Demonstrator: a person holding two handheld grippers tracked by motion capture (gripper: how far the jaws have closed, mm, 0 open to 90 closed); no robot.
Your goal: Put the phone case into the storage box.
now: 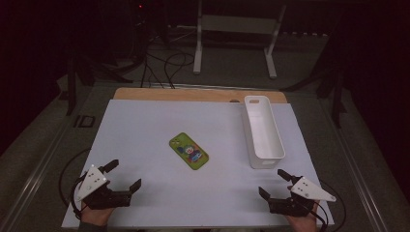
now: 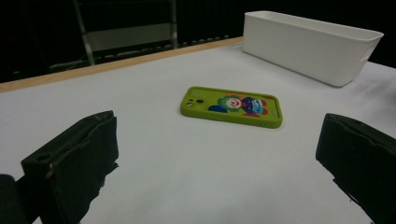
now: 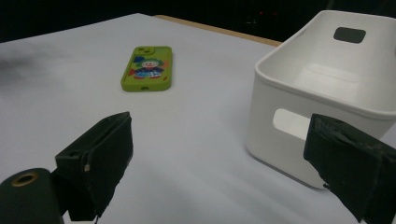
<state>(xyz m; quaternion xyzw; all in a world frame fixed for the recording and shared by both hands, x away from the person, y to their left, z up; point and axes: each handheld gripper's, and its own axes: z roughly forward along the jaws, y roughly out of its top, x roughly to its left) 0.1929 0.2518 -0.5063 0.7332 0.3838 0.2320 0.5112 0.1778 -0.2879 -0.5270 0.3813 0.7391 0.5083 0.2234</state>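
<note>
A green phone case [image 1: 188,151] with a cartoon clown print lies flat in the middle of the white table sheet [image 1: 145,125]. It also lies ahead of the jaws in the left gripper view [image 2: 232,105] and the right gripper view [image 3: 147,68]. My left gripper [image 1: 124,176] rests near the front left edge, open and holding nothing. My right gripper [image 1: 275,183] rests near the front right edge, open and holding nothing. Both are well short of the case.
A long white plastic bin [image 1: 262,131] with handle cut-outs stands empty at the right side of the sheet, just beyond my right gripper [image 3: 327,88]. A wooden board edge [image 1: 193,94] runs along the back. Cables and metal stand legs [image 1: 198,43] sit on the floor beyond.
</note>
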